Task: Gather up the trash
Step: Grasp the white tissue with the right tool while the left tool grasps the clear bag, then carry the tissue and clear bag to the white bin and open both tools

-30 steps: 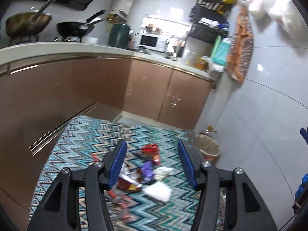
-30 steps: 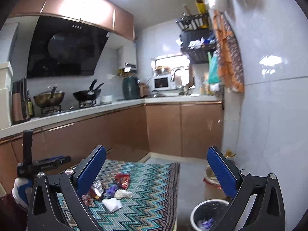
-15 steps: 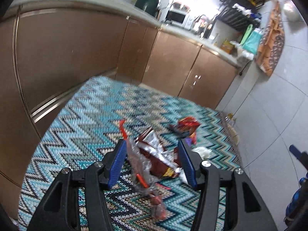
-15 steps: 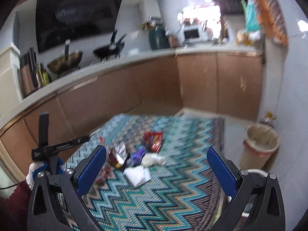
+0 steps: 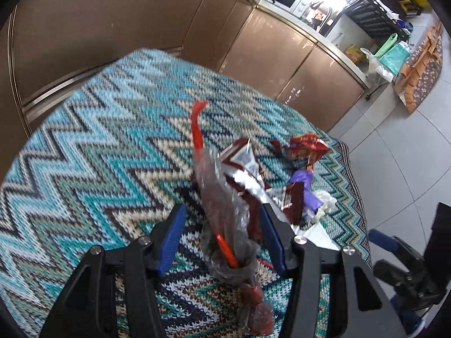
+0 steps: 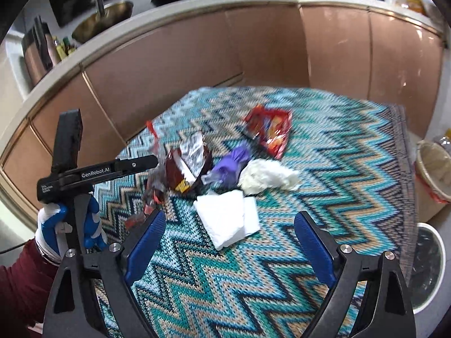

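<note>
A pile of trash lies on a teal zigzag rug (image 5: 84, 169). My left gripper (image 5: 222, 211) is low over the pile. Its jaws are closing, with a clear wrapper with a red strip (image 5: 214, 186) between them, and the pads stand clear of it. Behind it lie a brown and silver foil packet (image 5: 242, 166), a red snack bag (image 6: 267, 132), a purple wrapper (image 6: 231, 163) and a crumpled white tissue (image 6: 267, 177). My right gripper (image 6: 229, 217) hangs wide above a folded white napkin (image 6: 225, 219), its jaws closing on nothing.
Copper-coloured cabinets (image 6: 197, 56) curve round the rug's far and left sides. At the right stand a lined basket bin (image 6: 434, 169) and a white bin with a dark liner (image 6: 428, 267). A gloved hand (image 6: 50, 225) holds the left gripper.
Both grippers have dropped and tilted down towards the pile. The clear wrapper now sits deeper between the left fingers. The right jaws have narrowed slightly, with the napkin now just ahead of them.
</note>
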Available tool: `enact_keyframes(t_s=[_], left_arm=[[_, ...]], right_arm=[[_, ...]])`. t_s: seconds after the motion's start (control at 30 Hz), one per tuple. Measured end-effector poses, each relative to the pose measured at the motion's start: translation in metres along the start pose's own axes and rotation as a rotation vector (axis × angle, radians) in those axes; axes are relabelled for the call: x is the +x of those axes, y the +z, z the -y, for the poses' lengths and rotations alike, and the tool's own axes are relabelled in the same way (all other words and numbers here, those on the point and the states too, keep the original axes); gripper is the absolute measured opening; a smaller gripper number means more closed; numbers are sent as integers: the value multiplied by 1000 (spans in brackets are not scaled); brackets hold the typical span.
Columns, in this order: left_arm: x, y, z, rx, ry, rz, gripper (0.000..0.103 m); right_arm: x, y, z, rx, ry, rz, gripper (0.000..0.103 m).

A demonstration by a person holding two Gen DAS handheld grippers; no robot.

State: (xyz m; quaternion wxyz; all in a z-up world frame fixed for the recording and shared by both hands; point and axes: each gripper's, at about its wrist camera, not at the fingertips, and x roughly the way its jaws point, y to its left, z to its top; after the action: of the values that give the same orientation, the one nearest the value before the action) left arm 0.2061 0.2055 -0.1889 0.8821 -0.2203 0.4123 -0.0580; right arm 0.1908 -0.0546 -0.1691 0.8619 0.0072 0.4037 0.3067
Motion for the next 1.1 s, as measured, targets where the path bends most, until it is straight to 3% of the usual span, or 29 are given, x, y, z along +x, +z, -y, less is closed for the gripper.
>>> enact_keyframes(t_s=[0.2,0.37,0.5,0.63,0.77,1.1], left_arm=[[16,-8,2,33,49,-58,40],[19,-11,7,59,76,-56,31],[21,-12,8,64,98,-53,19],[18,-14,9,67,108,-49,15],[12,-19,14,93,137,-41,13],[-31,-31,20,105,148,3,12]], right_arm=[[39,-1,-3,-12,37,-81,85],[59,-4,0,-2,45,-122,71],[65,-8,3,13,47,-133,52],[62,-10,10,33,50,-127,29],[54,-14,13,35,44,-121,15],[8,-29,-2,-6,67,-54,8]])
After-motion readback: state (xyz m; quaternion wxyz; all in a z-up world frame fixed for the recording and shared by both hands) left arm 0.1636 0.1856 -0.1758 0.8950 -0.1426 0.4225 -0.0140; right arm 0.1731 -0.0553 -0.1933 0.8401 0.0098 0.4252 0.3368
